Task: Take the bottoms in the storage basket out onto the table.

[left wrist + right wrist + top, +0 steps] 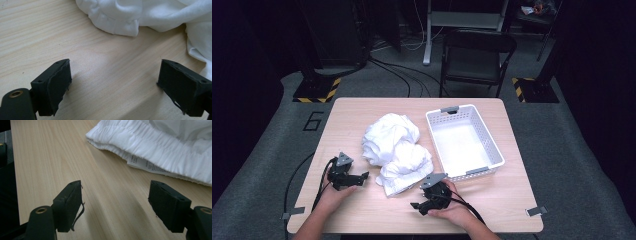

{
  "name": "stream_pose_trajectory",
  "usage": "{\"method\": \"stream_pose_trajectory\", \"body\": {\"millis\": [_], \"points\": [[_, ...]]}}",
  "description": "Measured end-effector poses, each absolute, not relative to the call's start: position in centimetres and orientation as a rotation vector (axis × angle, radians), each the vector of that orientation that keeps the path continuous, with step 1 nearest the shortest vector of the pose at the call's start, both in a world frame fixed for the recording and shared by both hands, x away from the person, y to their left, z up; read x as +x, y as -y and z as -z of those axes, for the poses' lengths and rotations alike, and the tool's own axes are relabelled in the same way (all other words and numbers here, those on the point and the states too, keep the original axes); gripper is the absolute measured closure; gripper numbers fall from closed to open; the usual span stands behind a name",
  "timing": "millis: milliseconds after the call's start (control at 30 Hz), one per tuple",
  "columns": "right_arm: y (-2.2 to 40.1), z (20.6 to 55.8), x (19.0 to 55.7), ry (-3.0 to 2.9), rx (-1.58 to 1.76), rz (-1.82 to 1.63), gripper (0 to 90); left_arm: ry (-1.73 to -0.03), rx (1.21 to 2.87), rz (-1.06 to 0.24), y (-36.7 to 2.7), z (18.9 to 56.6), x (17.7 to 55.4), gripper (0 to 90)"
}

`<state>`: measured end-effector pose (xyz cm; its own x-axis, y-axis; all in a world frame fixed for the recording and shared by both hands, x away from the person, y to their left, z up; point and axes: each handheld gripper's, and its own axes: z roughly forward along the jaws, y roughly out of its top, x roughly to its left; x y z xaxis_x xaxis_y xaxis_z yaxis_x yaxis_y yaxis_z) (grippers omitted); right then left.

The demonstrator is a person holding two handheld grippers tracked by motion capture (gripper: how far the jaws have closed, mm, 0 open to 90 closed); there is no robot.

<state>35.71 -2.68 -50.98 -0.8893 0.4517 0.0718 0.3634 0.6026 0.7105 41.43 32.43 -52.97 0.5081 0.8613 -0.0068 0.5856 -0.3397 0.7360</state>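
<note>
The left gripper [362, 178] is held low over the near left part of the table [347, 112], its jaws spread wide with nothing but bare wood between them, as is seen in the left gripper view. The jaws are pointed toward the white garment [150, 15], whose crumpled edge lies just beyond them without being touched. The right gripper [417, 206] is held near the front edge of the table, gripped by the right hand [454, 210], with its cable trailed back toward the person. Its jaws are also parted, and no thing is caught between them; bare tabletop is seen in the gap in the right gripper view. Ahead of these jaws and somewhat to one side, a gathered, elastic-like hem of the garment [160, 150] is seen, with a small printed label [147, 166] lying flat at its edge; the print is too small to be read. The garment [396, 150] is piled loosely at the middle of the table, between the two grippers and beyond them. A white plastic basket [486, 132] with grey handles is set just beside the garment on the right side of the table. A dark folding chair [474, 57] is placed on the floor beyond the table's far edge.
</note>
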Motion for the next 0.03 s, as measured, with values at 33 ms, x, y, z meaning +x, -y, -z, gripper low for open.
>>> {"method": "stream_pose_trajectory", "body": {"millis": [33], "points": [[2.67, 51.00, 35.71, -2.701, 0.701, -1.156, 23.6, -1.180, 2.057, -0.510, -32.42, 52.97, 41.44, 10.9]]}}
